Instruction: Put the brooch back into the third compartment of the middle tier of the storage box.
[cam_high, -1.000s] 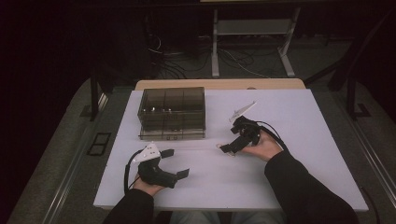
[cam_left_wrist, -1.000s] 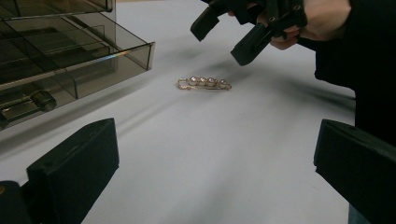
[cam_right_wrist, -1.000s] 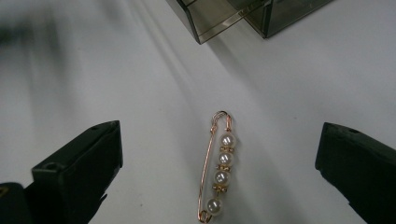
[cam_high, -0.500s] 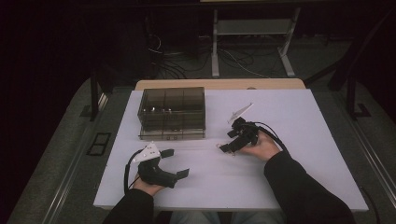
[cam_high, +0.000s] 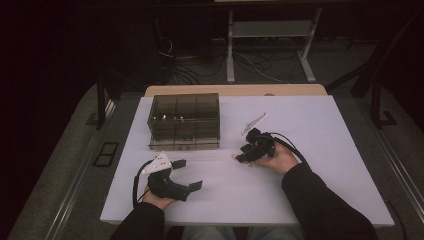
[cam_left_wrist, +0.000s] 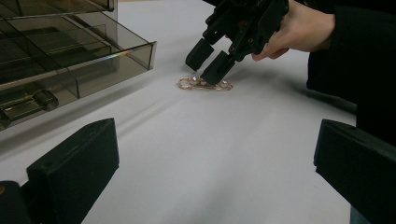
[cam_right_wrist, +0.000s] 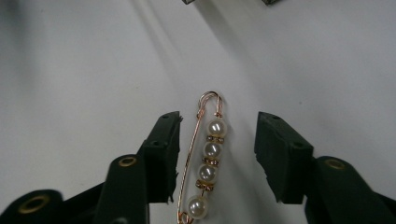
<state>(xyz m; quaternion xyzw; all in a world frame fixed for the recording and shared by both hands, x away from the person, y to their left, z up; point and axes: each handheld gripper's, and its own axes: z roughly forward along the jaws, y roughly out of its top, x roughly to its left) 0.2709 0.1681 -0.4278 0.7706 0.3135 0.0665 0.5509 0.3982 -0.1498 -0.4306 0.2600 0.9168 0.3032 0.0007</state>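
A rose-gold pin with several pearls (cam_right_wrist: 205, 161) lies flat on the white table. My right gripper (cam_right_wrist: 217, 154) is open and lowered over it, one jaw on each side, with the pin closer to the left jaw. In the left gripper view the pin (cam_left_wrist: 205, 85) lies under the tips of the right gripper (cam_left_wrist: 208, 63). From above, the right gripper (cam_high: 243, 153) is at mid-table, with the pin a faint speck there. My left gripper (cam_high: 186, 175) rests open near the front left, holding nothing.
A smoky transparent compartment box (cam_high: 184, 120) stands at the back left of the white table (cam_high: 310, 125), its drawer pulled out toward the person (cam_left_wrist: 93, 60). Cables and metal stand legs lie on the dark floor beyond the table.
The right gripper has dipped its jaws slightly lower toward the table around the pin. The left gripper has not moved.
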